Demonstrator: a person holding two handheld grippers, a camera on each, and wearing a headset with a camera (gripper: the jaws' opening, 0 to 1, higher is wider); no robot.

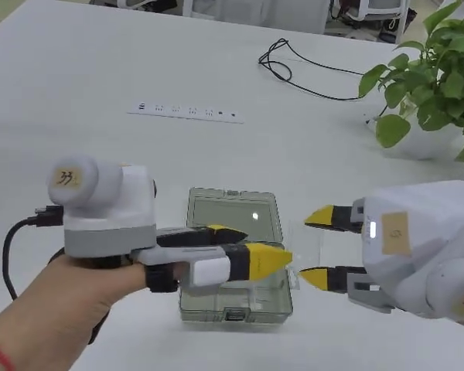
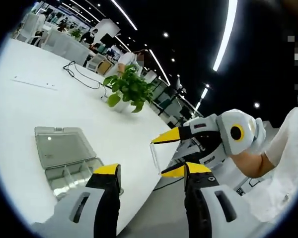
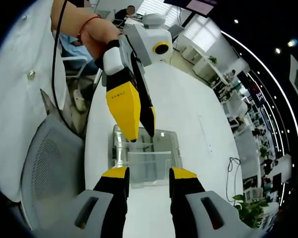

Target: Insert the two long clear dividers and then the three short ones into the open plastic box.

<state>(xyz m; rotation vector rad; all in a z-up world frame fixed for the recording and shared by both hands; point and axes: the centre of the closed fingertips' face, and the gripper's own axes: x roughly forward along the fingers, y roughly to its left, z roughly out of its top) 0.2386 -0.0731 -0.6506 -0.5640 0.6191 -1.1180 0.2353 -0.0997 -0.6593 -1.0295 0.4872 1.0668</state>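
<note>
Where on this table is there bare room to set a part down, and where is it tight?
Bare table lies between the power strip and the lid of the plastic box, and between the black cable, the plant and the right gripper. It is tight over the box, where the left gripper faces the right gripper and its clear divider.

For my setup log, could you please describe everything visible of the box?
The box is clear, greyish plastic, rectangular, lying open on the white table, its lid folded flat behind the base and a latch at the front edge. Partitions show in the base. The left gripper hovers above it; contact cannot be told.
</note>
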